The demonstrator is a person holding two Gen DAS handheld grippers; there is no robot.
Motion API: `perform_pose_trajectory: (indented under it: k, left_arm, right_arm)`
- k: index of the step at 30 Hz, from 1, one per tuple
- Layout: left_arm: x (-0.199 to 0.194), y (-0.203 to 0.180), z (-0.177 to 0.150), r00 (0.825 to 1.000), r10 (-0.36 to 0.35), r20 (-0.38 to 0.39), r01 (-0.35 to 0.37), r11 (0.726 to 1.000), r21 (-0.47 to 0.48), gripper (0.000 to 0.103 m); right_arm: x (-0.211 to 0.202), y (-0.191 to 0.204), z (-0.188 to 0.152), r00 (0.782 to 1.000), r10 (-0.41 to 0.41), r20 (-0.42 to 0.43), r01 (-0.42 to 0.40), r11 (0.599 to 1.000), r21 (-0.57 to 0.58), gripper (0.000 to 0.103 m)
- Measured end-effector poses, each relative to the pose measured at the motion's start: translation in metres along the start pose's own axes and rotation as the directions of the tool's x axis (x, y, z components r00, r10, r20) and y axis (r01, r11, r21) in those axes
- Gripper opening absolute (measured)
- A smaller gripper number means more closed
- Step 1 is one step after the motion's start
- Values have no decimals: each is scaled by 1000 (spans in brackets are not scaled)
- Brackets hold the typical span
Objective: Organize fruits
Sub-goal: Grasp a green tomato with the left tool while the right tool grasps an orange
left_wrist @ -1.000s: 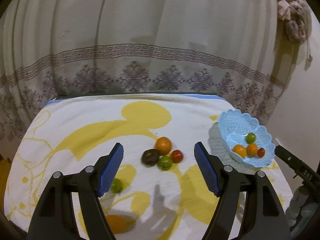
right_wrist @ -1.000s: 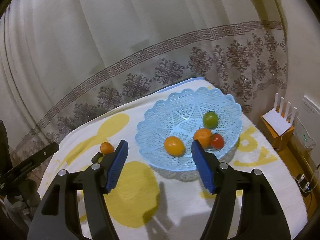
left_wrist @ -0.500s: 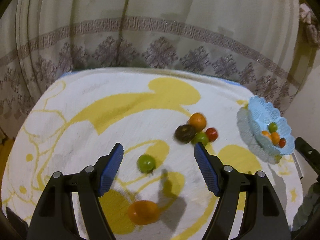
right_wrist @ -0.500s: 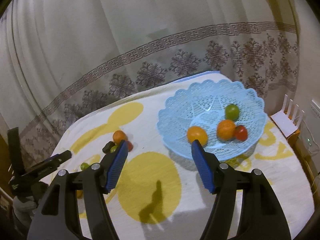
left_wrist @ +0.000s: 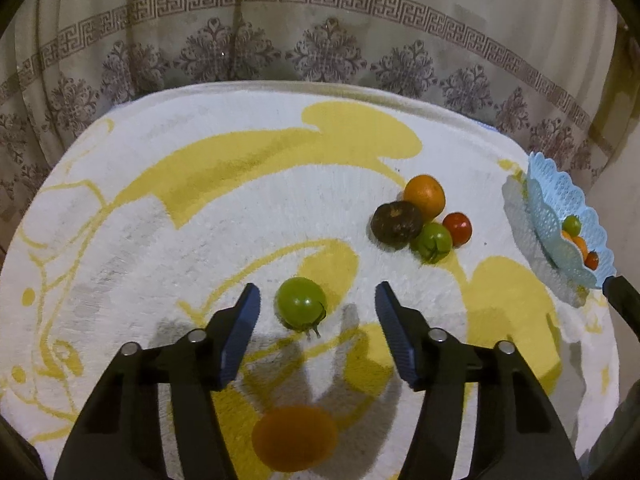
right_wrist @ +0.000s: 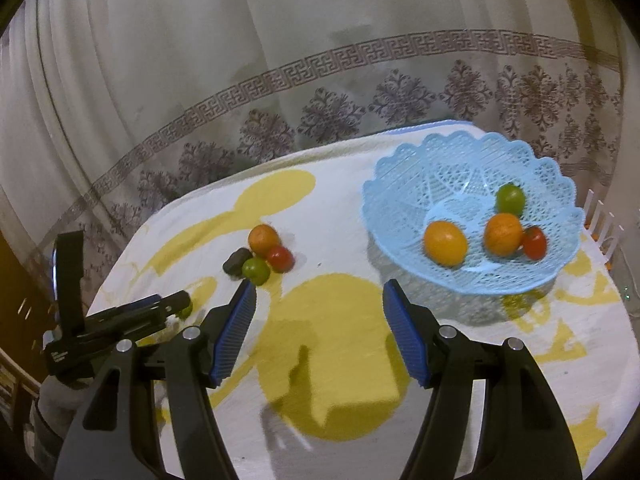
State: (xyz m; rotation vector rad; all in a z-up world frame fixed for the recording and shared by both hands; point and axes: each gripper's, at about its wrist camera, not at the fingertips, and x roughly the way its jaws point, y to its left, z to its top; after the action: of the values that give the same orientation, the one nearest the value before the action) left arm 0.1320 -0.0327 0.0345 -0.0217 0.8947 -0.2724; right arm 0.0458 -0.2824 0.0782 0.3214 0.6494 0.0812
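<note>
Over the last second the left tongs [left_wrist: 316, 304] have swung away from the pale blue lattice plastic basket [left_wrist: 548, 208] and dropped toward the near side of the white-and-yellow towel-covered table [left_wrist: 200, 208]; the basket, once close on their right, now sits at the far right edge of their view; this reads as the start of another pick, with the lone round green tomato with a short stem [left_wrist: 301, 302] as the target.

That green tomato lies on the cloth well to the near left of the basket and directly between the blue-padded fingers [left_wrist: 240, 332] of the left tongs, a little nearer the left pad, touching neither; the jaws stand wide with nothing in them; a blurred orange fruit [left_wrist: 295, 438] lies closer still to the camera, under the tongs.

Between tomato and basket sits a touching cluster: an orange [left_wrist: 425, 196], a dark brown fruit [left_wrist: 396, 222], a second green tomato [left_wrist: 434, 240] and a small red tomato [left_wrist: 458, 228].

The right tongs [right_wrist: 320, 324] hover with jaws wide and nothing held, near the basket's front left rim; the basket already holds four fruits, so roughly six remain outside it.
</note>
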Motion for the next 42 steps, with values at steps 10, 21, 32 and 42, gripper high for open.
perform_pose_trajectory:
  k: [10,21,32,42]
  left_arm:
    - [7,11,-1,1000,-23,-7,23,1000,-19,28]
    - [-28,29,5,996,-1,90,5,999,-48,28]
    - [-59,60,8,983,68,173,-50,993,-108,28]
    - [-57,75,7,983,88,164,-65,988,-139,28]
  right_arm:
    - [21,23,-15,998,29,-63,-31,999,-35,68]
    - [40,64,-36,986,89,-143,-104,989,-104,68]
    - [60,119,-57,940,235,-248,-274,952,-137,68]
    - [74,156,-66,913,281,-297,-344,921,-186,68]
